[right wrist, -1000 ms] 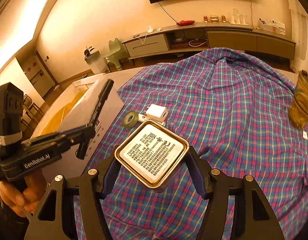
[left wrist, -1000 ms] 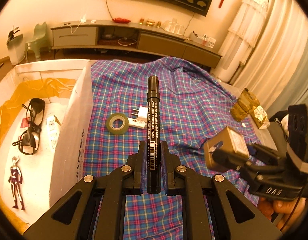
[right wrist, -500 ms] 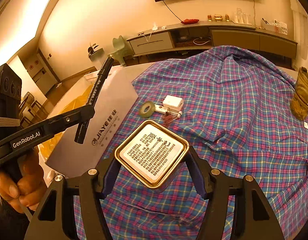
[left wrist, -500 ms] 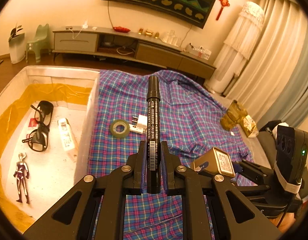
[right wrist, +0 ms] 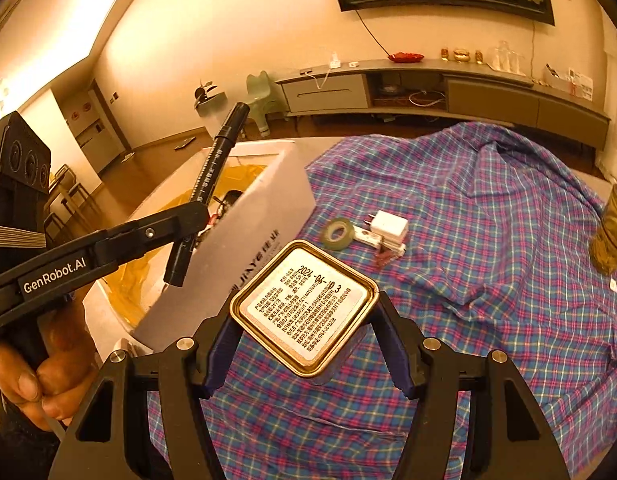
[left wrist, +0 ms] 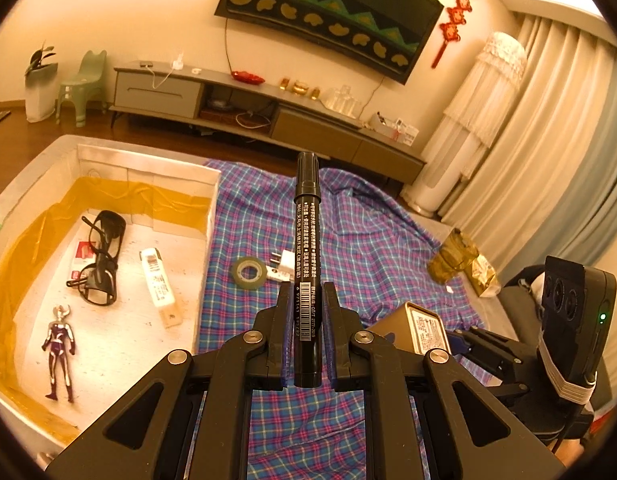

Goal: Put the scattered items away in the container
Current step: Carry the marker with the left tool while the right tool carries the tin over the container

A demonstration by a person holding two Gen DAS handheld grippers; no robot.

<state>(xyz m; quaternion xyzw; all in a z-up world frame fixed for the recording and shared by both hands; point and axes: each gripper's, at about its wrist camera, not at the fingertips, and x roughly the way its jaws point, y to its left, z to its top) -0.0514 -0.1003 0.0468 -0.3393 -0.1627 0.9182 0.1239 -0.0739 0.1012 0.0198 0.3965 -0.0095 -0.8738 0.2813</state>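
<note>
My left gripper (left wrist: pixel 306 300) is shut on a black marker (left wrist: pixel 306 232), which points forward above the plaid cloth (left wrist: pixel 348 240). The white box (left wrist: pixel 210 184) lies to its left, holding black glasses (left wrist: pixel 102 256), a small figure (left wrist: pixel 60 344) and a white tube (left wrist: pixel 158 284). My right gripper (right wrist: pixel 304 320) is shut on a square gold tin (right wrist: pixel 304 306), label facing the camera. The same tin (left wrist: pixel 424 330) shows at the lower right of the left wrist view. A green tape roll (right wrist: pixel 339 233) and a white plug (right wrist: pixel 388 226) lie on the cloth by the box (right wrist: pixel 268 216).
A brown glass (right wrist: pixel 612 232) stands at the cloth's right edge, next to a gold packet (left wrist: pixel 482 276). A long TV cabinet (left wrist: pixel 236 108) runs along the far wall. A person's hand (right wrist: pixel 32 376) grips the left tool's handle.
Both grippers have risen and drifted toward the box, each keeping its item. More of the box interior now shows in the left wrist view.
</note>
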